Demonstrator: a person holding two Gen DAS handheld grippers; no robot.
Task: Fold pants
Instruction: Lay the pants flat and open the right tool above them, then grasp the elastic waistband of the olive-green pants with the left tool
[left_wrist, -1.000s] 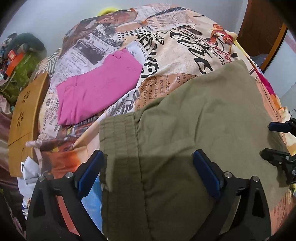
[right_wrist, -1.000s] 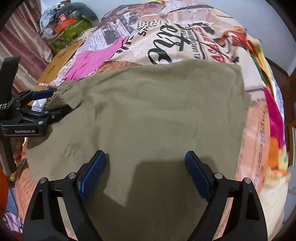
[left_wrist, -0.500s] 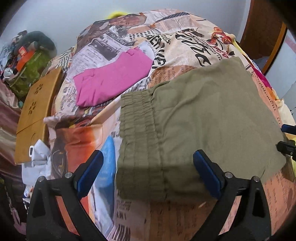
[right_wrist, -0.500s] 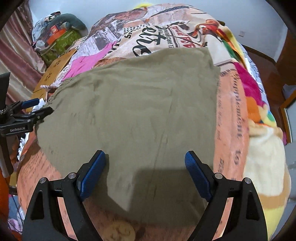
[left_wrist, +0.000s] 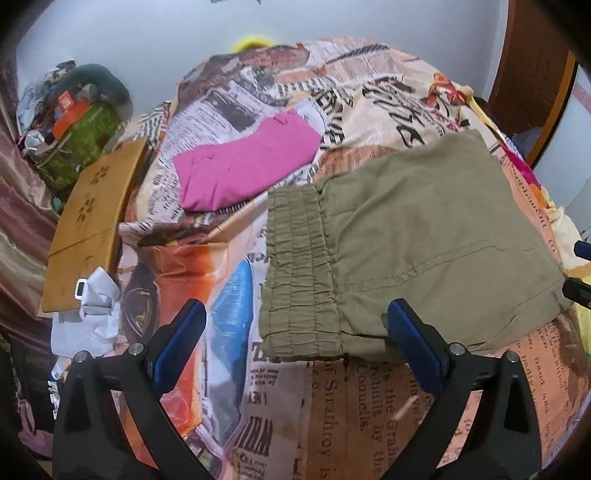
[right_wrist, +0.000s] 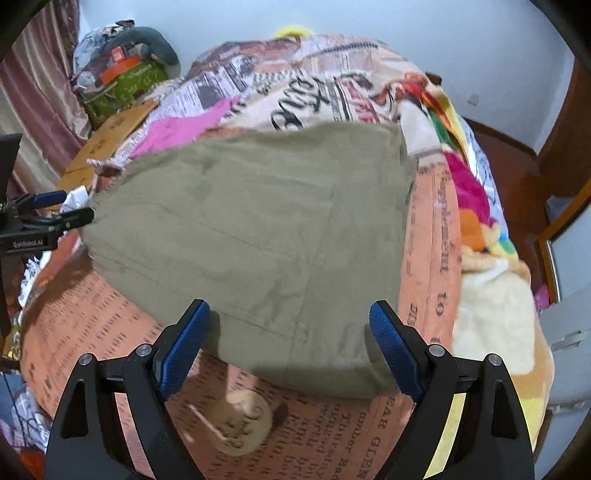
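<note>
The olive-green pants (left_wrist: 406, 240) lie folded flat on the newspaper-print bedspread (left_wrist: 369, 406), elastic waistband (left_wrist: 299, 269) to the left. They also show in the right wrist view (right_wrist: 258, 236). My left gripper (left_wrist: 295, 339) is open and empty, just short of the waistband's near corner. My right gripper (right_wrist: 288, 343) is open and empty, at the near edge of the pants. The left gripper shows at the left edge of the right wrist view (right_wrist: 55, 210); the right gripper's tips show at the right edge of the left wrist view (left_wrist: 580, 269).
Folded pink pants (left_wrist: 247, 162) lie farther back on the bed. A wooden board (left_wrist: 92, 218) leans at the bed's left side, with a green bag and clutter (left_wrist: 77, 133) behind. White cloth (left_wrist: 88, 310) hangs at the left. A door frame (left_wrist: 535, 74) is at the right.
Both grippers have drawn back toward me off the olive pants. The pants now lie flat beyond the fingertips instead of under them.
</note>
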